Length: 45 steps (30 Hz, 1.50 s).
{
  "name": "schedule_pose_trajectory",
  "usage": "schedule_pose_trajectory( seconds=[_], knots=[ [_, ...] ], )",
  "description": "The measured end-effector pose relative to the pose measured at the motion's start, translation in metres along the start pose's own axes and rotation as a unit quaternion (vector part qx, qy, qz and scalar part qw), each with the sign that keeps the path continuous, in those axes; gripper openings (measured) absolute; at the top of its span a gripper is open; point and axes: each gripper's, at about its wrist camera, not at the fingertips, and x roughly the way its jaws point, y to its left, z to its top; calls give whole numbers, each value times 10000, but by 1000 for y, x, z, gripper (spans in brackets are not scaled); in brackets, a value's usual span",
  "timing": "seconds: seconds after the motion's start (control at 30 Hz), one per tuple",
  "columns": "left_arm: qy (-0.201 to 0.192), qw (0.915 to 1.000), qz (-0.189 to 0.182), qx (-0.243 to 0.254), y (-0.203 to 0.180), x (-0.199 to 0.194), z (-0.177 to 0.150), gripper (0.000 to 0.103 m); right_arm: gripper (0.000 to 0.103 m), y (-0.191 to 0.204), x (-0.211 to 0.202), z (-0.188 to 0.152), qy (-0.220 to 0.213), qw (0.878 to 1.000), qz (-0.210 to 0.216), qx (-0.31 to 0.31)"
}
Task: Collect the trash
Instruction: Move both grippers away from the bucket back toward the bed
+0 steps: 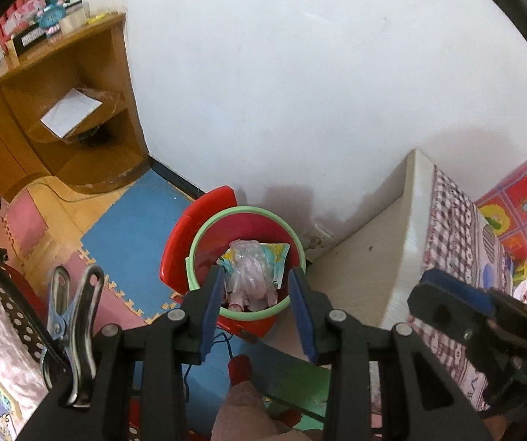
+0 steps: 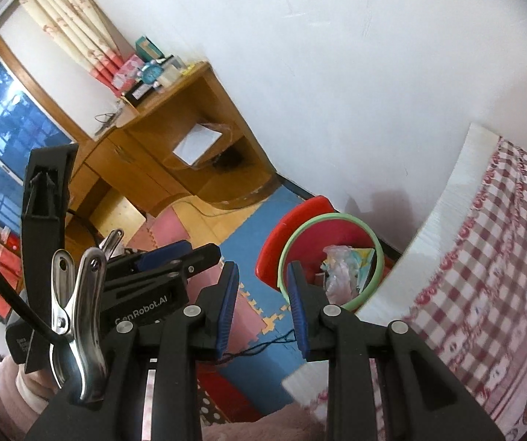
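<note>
Looking down past my left gripper (image 1: 256,286), I see its blue pads standing apart with nothing between them. Beyond them, on the floor, sits the red trash bin (image 1: 248,224) with its pale green rim. Inside the bin lie a crumpled clear plastic bag (image 1: 250,272) and a colourful printed wrapper (image 1: 276,257), resting against the far side of the bin's inner wall. The bin stands in the corner where the white wall (image 1: 300,73) meets the side of the bed (image 1: 392,239), with a red chair (image 1: 190,228) just behind it on its left. It sits at the edge of the blue foam mat (image 1: 131,228), which joins pink mats along toothed seams.

My right gripper (image 2: 260,294) is likewise parted and holds nothing; through its gap I see the blue mat and a dark thread (image 2: 263,345) on it. The bin shows just beyond its right finger. The checked bedsheet (image 2: 484,275) fills the right side of that view. A wooden cabinet (image 2: 175,154) stands against the wall well apart from the bin, with a white box (image 2: 197,143) on its open shelf.
</note>
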Motion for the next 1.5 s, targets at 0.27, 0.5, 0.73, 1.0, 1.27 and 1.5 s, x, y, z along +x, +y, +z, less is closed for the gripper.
schedule_pose_trajectory(
  seconds=[0.27,0.5,0.73,1.0,1.27,1.5],
  knots=[
    [-165,9997,36,163,-26,-35,-24,38,28,-2,-51,-28,-330,9994,38,28],
    [-292,9987,-35,409,-60,-64,-48,38,29,-9,-105,-58,-680,9976,-72,125],
    [-370,9969,-172,672,-99,-87,-74,38,29,-26,-157,-89,-995,9942,-292,287],
    [-348,9929,-458,1044,-157,-102,-95,38,29,-49,-211,-125,-1298,9879,-642,556],
    [-315,9840,-813,1556,-219,-107,-119,38,29,-80,-258,-151,-1553,9783,-1031,906],
    [-155,9693,-1255,2109,-273,-100,-127,38,29,-112,-283,-165,-1794,9636,-1428,1375]
  ],
)
